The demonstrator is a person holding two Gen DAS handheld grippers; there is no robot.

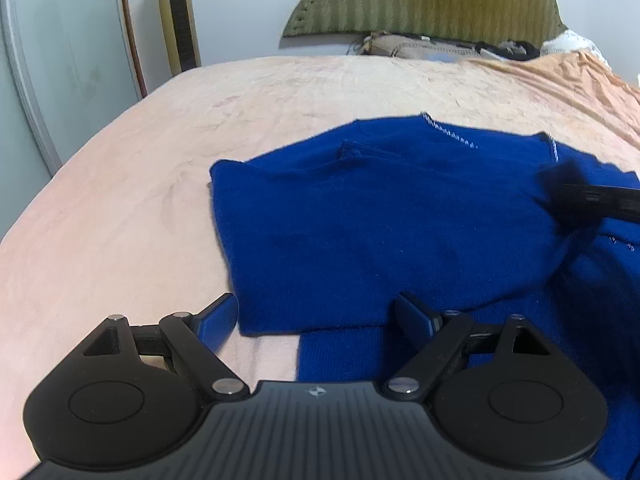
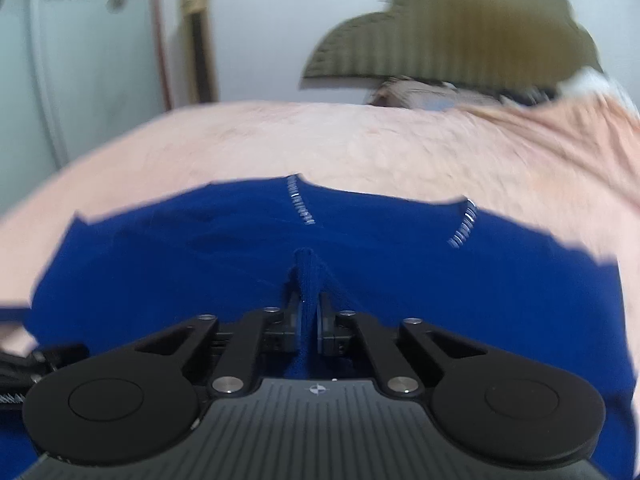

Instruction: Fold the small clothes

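Observation:
A royal-blue knitted sweater [image 1: 360, 220] lies partly folded on the peach bedspread [image 1: 120, 200], with white stitching at its neckline. My left gripper [image 1: 316, 316] is open and hovers low over the sweater's near hem, its fingers either side of the edge without pressing on it. My right gripper [image 2: 309, 300] is shut on a pinched ridge of the blue sweater [image 2: 160, 264], and the fabric stands up between its pads. In the left wrist view, the right gripper's dark, blurred fingers [image 1: 572, 196] show at the sweater's right side.
The bed's left edge curves away towards a pale wardrobe door [image 1: 60, 60] and a gold tower unit [image 1: 178, 16]. A green padded headboard [image 1: 432, 0] stands at the far end. A heap of clothes [image 1: 420, 46] lies below it.

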